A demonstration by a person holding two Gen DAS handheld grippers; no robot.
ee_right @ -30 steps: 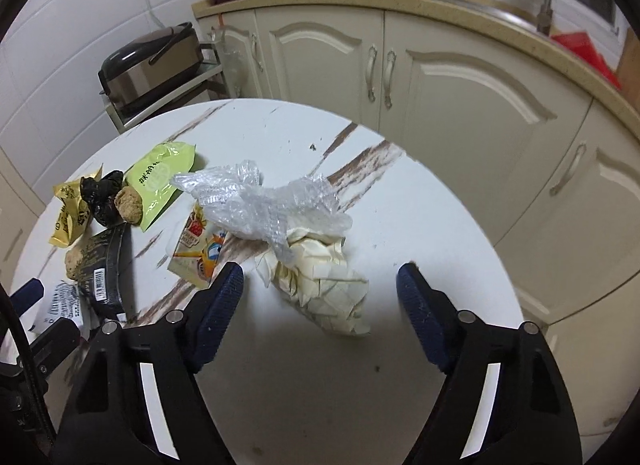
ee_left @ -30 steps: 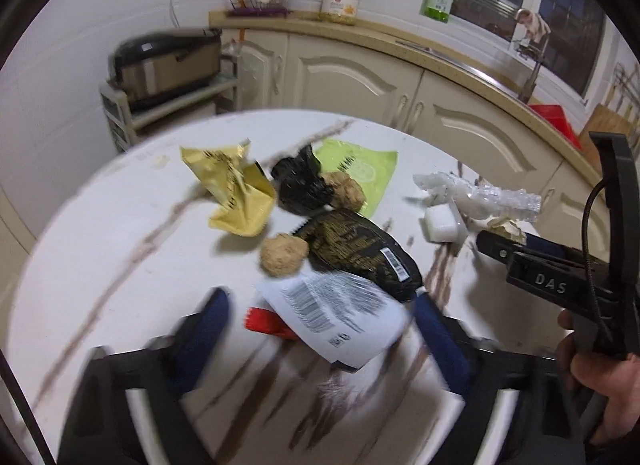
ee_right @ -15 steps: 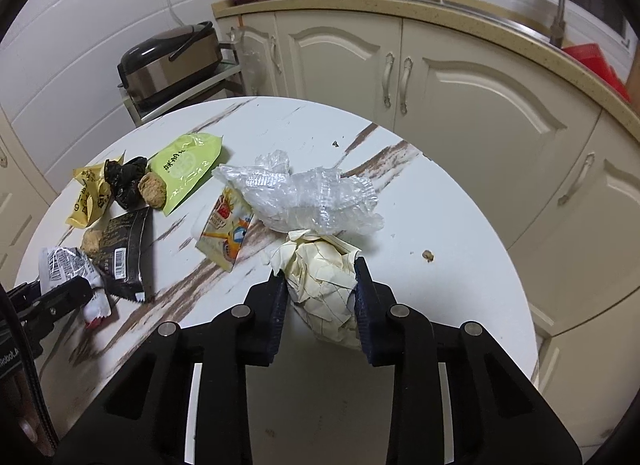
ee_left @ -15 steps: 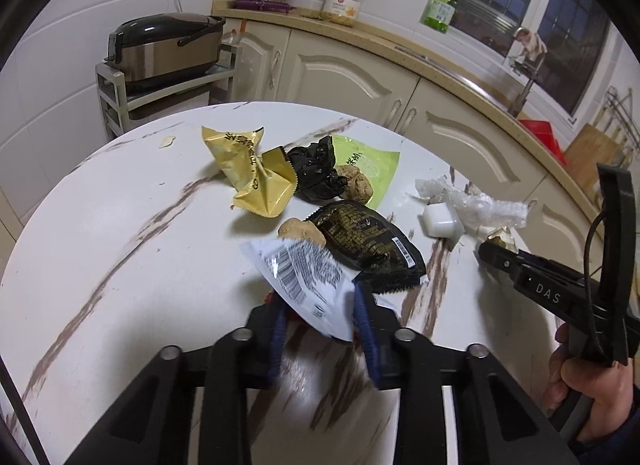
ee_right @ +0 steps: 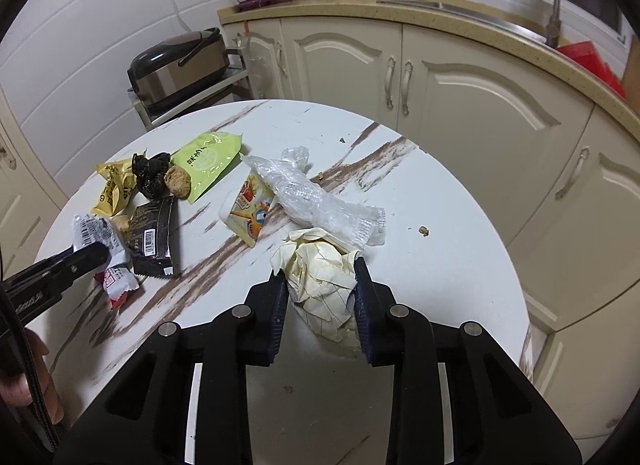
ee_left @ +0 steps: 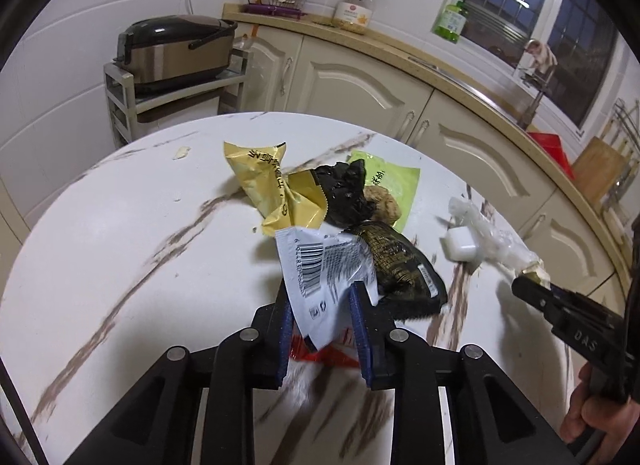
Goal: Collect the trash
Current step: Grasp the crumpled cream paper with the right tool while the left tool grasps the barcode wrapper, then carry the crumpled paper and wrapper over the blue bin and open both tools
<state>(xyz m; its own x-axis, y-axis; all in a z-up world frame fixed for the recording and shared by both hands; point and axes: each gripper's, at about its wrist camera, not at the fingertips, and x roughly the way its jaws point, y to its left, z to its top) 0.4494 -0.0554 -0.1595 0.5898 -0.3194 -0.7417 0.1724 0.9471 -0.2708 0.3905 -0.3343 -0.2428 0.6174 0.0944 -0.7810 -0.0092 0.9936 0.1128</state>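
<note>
Left claw (ee_left: 322, 319) is clamped on the white barcode wrapper (ee_left: 320, 265); jaws were just being closed, wrapper pinched between them. Wrapper's long axis runs away from the claw, toward the counter (ee_left: 120, 225) middle, its far end overlapping the black wrapper (ee_left: 400, 261) in view. Right claw (ee_right: 320, 289) is clamped on the crumpled paper ball (ee_right: 320, 269), also just closed, ball squeezed between the pads near the counter's right edge. Clear plastic wrap (ee_right: 320, 197) lies touching the ball's far side, so drag is judged a risk on lift. Remaining litter sits mid-counter: yellow wrapper (ee_left: 272, 189), green packet (ee_right: 208, 161), carton piece (ee_right: 250, 213). Left claw is judged nearer the wrapper pile, right claw nearer the plastic wrap. No bin is seen
</note>
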